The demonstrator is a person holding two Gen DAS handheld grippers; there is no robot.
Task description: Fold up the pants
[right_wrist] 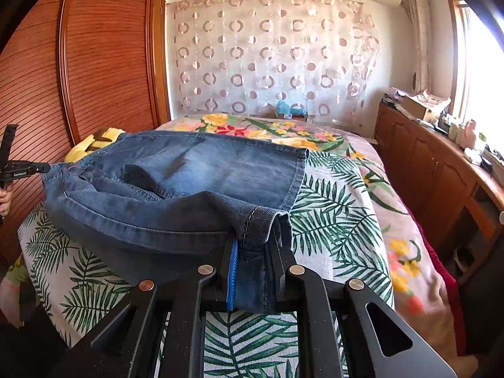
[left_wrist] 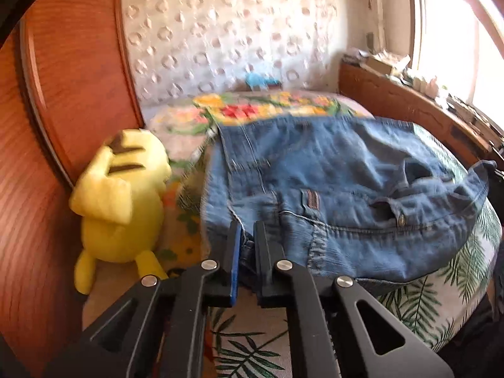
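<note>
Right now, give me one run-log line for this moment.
step: folding jeans on bed | left tool: shut on jeans edge | right tool: shut on jeans edge | nearby: yellow plush

Blue denim on the pants [right_wrist: 201, 170], faded paler across the flat leg and darker along the waistband, with light stitching at the hem. Under them, the bed [right_wrist: 340, 208] wears a pale cover printed with green palm fronds, giving way to red, yellow and pink flowers farther back. The left hand-held gripper [left_wrist: 247, 236] is black with a blue pad; the right hand-held gripper [right_wrist: 252, 252], the same. A yellow plush toy [left_wrist: 123, 195] with dark brown stripes, blurred, possibly black. Reddish-brown wardrobe [right_wrist: 104, 56], ribbed. Pinkish-white curtain [right_wrist: 267, 53], ring pattern.
</note>
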